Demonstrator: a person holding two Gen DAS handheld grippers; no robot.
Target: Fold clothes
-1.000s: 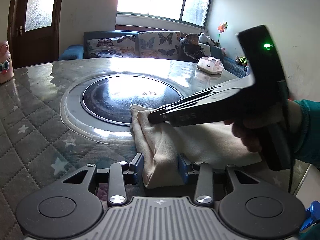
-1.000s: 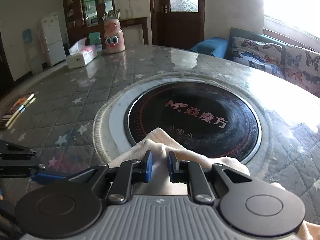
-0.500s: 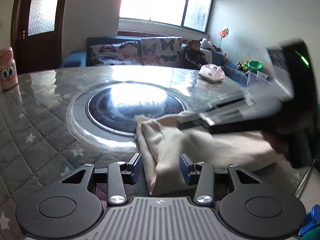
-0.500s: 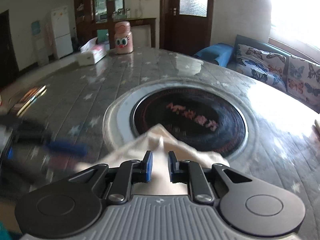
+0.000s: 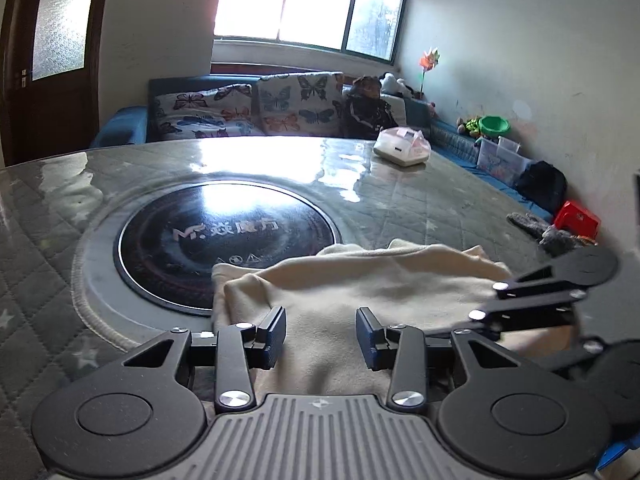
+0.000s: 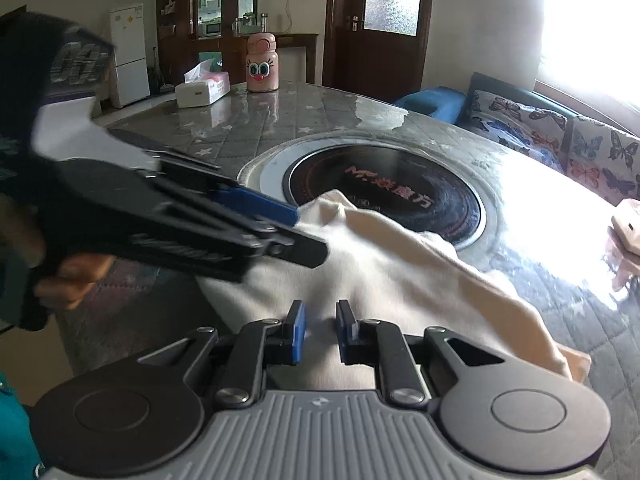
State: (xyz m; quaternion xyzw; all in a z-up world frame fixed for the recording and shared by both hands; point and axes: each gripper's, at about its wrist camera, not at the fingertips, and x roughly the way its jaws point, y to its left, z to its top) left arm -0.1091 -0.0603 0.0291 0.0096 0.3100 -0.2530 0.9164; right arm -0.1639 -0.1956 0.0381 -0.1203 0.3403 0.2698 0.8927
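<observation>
A cream garment (image 5: 360, 280) lies folded on the quilted table, its far edge over the rim of the round black hotplate (image 5: 224, 236). My left gripper (image 5: 320, 334) is open, its jaws wide apart just above the cloth's near part. My right gripper (image 6: 319, 332) hovers over the same cream garment (image 6: 400, 272) with its jaws a small gap apart, open, holding nothing. The right gripper's body shows at the right of the left wrist view (image 5: 552, 300). The left gripper crosses the right wrist view (image 6: 256, 220) at the cloth's far left edge.
A white box (image 5: 402, 147) sits at the table's far right, a grey cloth item (image 5: 548, 230) near its right edge. A tissue box (image 6: 203, 88) and a pink bottle (image 6: 262, 63) stand at the table's far side. A sofa with butterfly cushions (image 5: 248, 108) lies beyond.
The right gripper has let go of the cloth's corner, opened a little and pulled back to the cloth's right side. The left gripper has swung right over the cloth, still open.
</observation>
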